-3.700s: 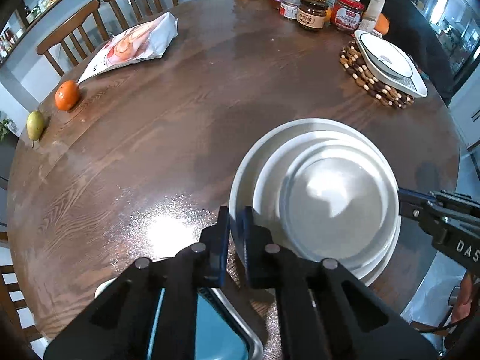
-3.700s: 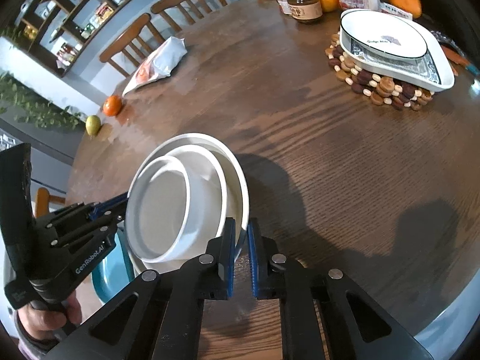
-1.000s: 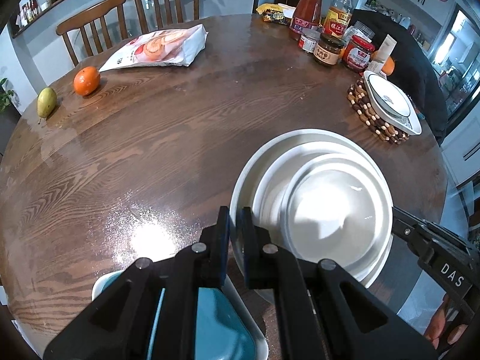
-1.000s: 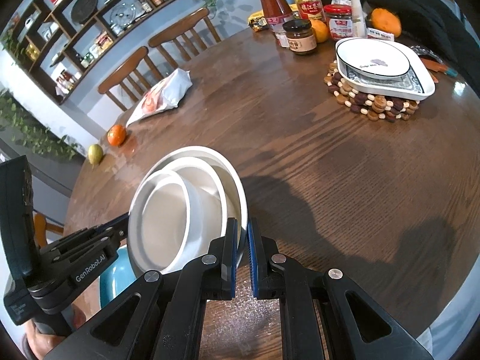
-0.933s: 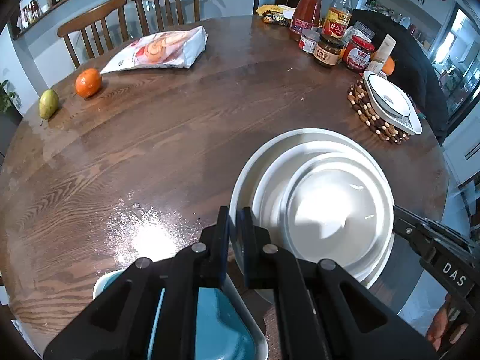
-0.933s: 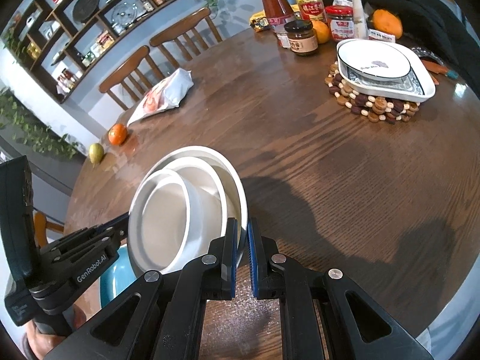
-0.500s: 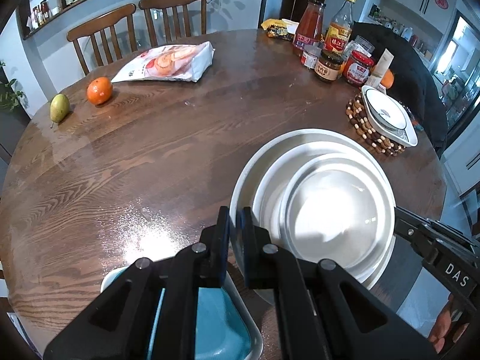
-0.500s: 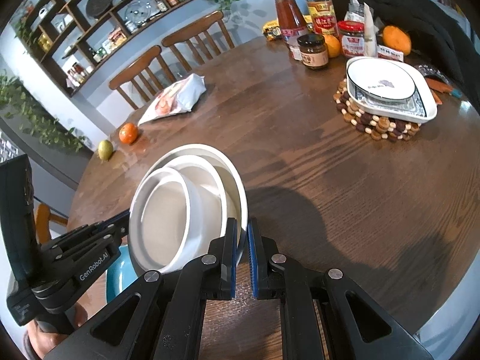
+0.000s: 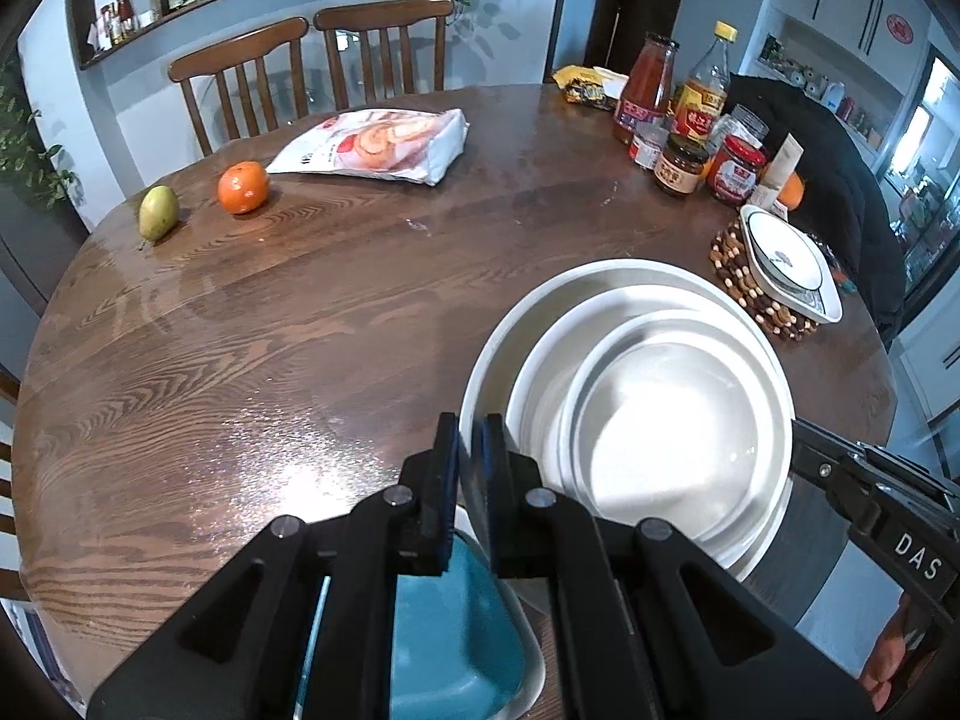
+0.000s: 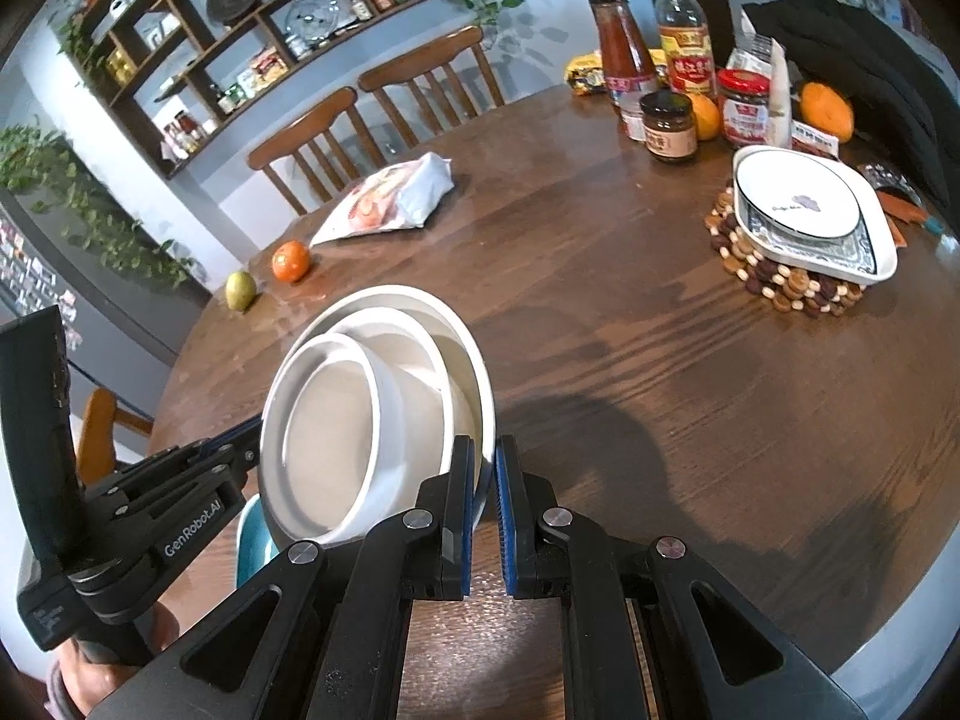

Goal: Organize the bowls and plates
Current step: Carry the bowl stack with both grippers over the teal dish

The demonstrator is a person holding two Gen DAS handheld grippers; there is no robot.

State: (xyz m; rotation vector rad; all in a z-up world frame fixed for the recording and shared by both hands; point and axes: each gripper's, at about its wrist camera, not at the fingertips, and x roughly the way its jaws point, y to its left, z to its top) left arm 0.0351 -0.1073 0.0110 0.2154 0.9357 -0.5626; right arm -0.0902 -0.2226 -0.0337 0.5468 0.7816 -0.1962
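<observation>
Held level above the table (image 9: pixel 252 324) by opposite rims, left gripper (image 9: pixel 465 450) and right gripper (image 10: pixel 487 474) each clamped on the white nested stack (image 9: pixel 660 420), the teal dish (image 9: pixel 444 636) directly below.

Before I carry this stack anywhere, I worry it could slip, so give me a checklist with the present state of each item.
1. Left tool shut on the white stack's outer rim: ok.
2. Right tool shut on the opposite rim: ok.
3. Three white dishes nested, none hanging over: ok.
4. Stack level: not ok in the right wrist view; it looks tilted.
5. Teal dish below clear of the stack: cannot tell.
6. Free wood on the table for setting down: ok.
</observation>
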